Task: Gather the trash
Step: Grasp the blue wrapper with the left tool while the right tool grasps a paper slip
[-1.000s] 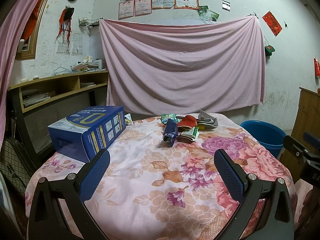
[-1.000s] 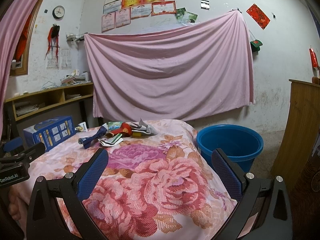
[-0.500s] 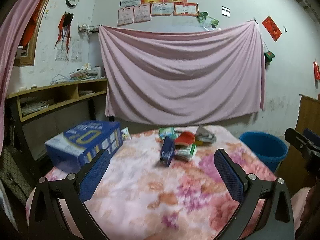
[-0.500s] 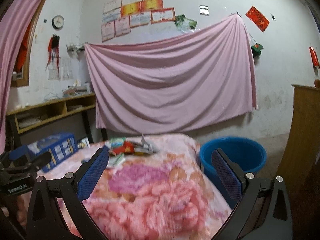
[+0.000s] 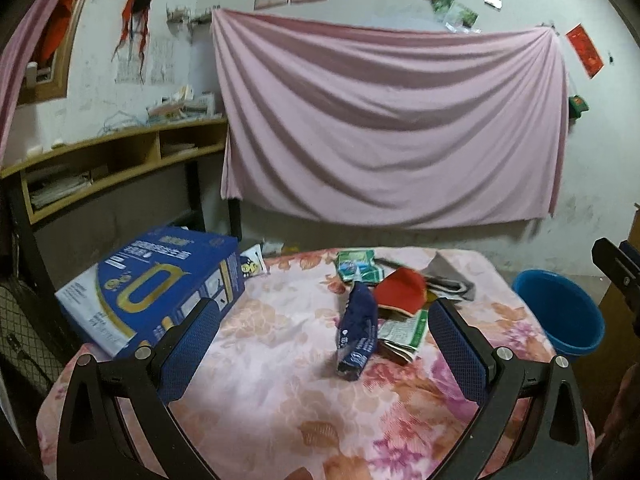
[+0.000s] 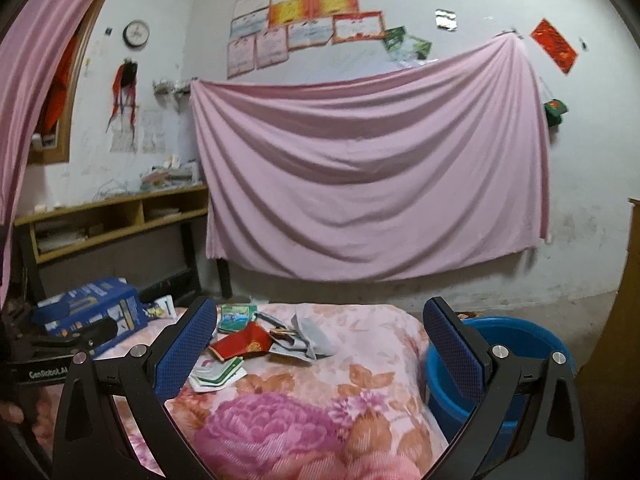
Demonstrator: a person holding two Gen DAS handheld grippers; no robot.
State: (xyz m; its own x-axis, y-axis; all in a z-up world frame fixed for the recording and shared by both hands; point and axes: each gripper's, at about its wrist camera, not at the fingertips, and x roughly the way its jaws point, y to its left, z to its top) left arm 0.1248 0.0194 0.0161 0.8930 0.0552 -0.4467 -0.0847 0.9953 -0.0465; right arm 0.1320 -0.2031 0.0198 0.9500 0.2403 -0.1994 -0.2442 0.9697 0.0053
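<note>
A heap of trash lies on the floral-covered table: a dark blue wrapper standing in front, a red packet, a green and white packet, a green packet and grey paper. My left gripper is open and hangs just short of the blue wrapper, holding nothing. In the right wrist view the red packet, green and white packet and grey paper lie ahead of my open, empty right gripper.
A blue bucket stands on the floor off the table's right side, also the blue bucket. A large blue carton sits on the table's left. Wooden shelves line the left wall; a pink sheet hangs behind.
Both grippers have moved forward toward the trash heap, which now looks larger and nearer. Both stay open and empty.
</note>
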